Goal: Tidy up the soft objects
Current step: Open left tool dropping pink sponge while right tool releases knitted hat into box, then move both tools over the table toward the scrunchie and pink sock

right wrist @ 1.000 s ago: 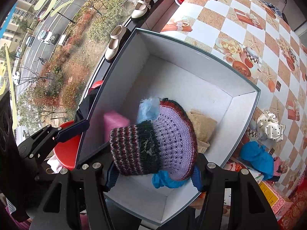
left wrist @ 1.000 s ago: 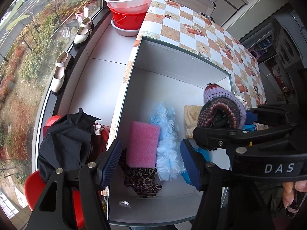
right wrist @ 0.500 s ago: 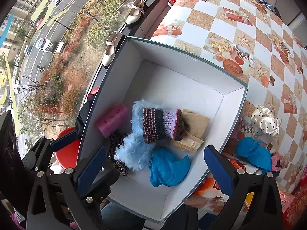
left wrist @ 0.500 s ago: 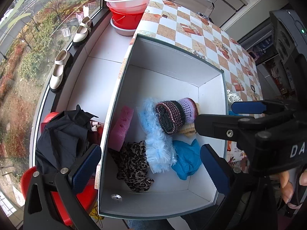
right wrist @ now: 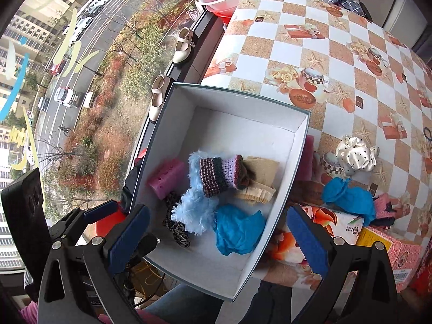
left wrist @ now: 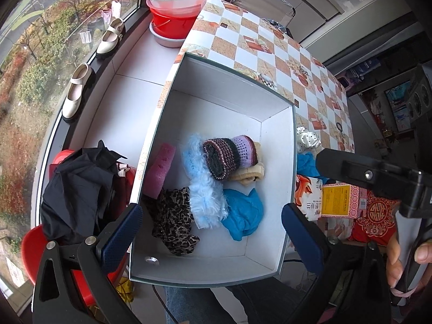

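Left wrist view: the left gripper [left wrist: 210,232] hangs over the white box [left wrist: 216,100], jaws spread wide after just opening, nothing between them. Inside, the knitted hat [left wrist: 229,156] lies at centre on a beige cloth [left wrist: 251,174]; a pink sponge [left wrist: 162,170] sits at 9 o'clock of it, a pale-blue fluffy piece [left wrist: 205,197] at 7, a leopard-print cloth [left wrist: 172,221] and a blue cloth [left wrist: 244,213] lower.

Right wrist view: the right gripper [right wrist: 216,237], likewise freshly opened and empty, hovers above the box. The hat [right wrist: 220,174] rests inside. At 3 o'clock, outside on the checked tablecloth [right wrist: 351,54], lie a white dotted scrunchie [right wrist: 356,155] and a second blue cloth [right wrist: 348,197].
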The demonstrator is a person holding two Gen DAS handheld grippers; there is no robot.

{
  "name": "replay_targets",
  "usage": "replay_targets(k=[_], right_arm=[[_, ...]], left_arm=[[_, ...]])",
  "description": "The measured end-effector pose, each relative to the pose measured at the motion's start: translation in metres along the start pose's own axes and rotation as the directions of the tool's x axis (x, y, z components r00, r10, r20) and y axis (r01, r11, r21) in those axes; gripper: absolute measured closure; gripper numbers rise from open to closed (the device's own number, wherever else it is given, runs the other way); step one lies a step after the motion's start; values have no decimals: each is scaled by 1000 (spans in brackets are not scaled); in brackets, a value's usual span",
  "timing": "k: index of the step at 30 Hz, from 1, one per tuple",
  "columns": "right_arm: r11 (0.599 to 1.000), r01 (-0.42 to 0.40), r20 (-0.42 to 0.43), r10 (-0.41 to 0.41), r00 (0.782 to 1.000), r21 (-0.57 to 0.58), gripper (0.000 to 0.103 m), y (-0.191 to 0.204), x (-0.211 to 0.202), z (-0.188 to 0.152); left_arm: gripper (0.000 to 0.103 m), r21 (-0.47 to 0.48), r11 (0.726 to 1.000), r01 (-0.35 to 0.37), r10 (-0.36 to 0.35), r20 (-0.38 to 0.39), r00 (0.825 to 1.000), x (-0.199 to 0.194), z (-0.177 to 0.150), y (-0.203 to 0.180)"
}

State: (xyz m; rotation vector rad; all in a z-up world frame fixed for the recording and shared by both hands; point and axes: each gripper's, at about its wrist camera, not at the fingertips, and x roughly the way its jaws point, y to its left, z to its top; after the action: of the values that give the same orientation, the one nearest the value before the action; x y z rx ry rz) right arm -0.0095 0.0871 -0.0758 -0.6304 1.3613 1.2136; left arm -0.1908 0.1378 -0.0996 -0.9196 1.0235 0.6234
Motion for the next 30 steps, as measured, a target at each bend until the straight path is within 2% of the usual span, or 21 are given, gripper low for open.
replay_targets(k=[4,8,12,16,20,23,27,30], right_arm=[[996,-24,70,18,997,90,1,-23,-29,-12],[982,-14,150,-15,989,189,1,-55,-66,-26],[942,1,216,-78,973,337,1,-101,-104,-45],[886,43,221,-162,962,461,1,-153,-127,-68],[845,60,176,-179,968,531,1,-209,-132,-76],[839,66,117,-153,981,540,1,-251,-123,-68],[874,91,-14,-96,995,477,1,-298,-87,-48],[911,96,-143,-41,989,402,1,-324,-42,-29]], left_arm=[[0,84,996,26,-23,-41,999,0,8,-26],[0,164,984,65,-51,-88,995,4,19,-53],[0,244,966,89,-59,-125,990,11,29,-84],[0,298,949,104,-60,-155,986,22,38,-118],[0,321,941,110,-55,-176,983,35,45,-152],[0,311,945,98,-38,-191,981,48,50,-170],[0,262,963,60,-2,-215,977,68,60,-191],[0,248,968,26,32,-228,973,86,74,-208]])
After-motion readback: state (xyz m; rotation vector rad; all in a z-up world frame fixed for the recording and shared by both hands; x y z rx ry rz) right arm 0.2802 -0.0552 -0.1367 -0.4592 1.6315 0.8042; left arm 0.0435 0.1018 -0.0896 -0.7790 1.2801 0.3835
